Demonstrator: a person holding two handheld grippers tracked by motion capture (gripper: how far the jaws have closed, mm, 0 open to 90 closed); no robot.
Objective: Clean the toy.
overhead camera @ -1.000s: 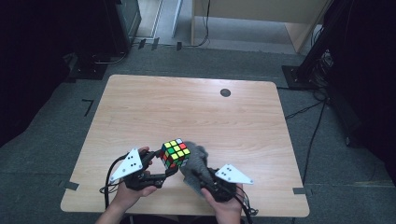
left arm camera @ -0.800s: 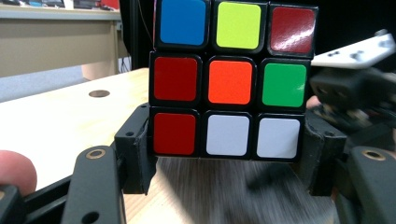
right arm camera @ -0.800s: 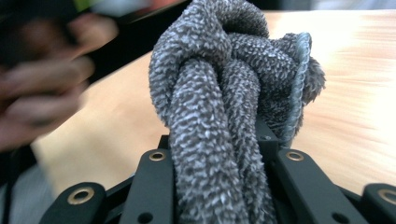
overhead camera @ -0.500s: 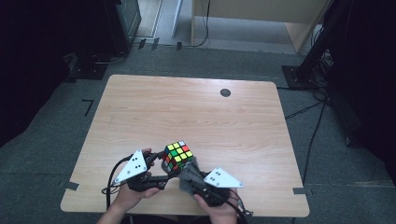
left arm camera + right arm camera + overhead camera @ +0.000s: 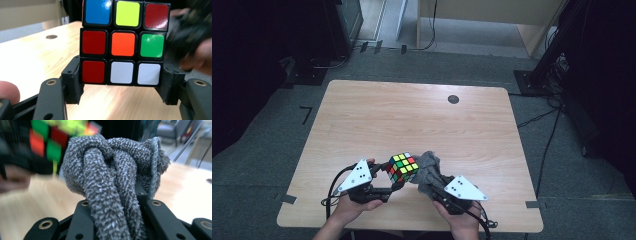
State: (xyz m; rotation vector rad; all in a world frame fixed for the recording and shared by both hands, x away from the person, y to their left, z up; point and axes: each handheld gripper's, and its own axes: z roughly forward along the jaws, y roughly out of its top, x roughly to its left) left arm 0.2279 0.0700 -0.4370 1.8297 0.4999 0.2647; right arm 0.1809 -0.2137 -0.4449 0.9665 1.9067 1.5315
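Hand-held gripper, left (image 5: 396, 176): clamped on cube (image 5: 402, 167), raised off tabletop (image 5: 412, 115); hand-held gripper, right (image 5: 428, 186): clenched on grey cloth (image 5: 427, 169), touching cube's right side.

Both grippers' fingers (image 5: 72, 82) clamped, hands side by side.

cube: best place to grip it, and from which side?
Grip the cube across two opposite flat faces on its bottom layer, coming in level from the person's side, as the left gripper does now. The faces are parallel and the cube sits square between the jaws, so the pads should seat flat. That probably leaves the upper layers free for the cloth bunched in the right gripper.
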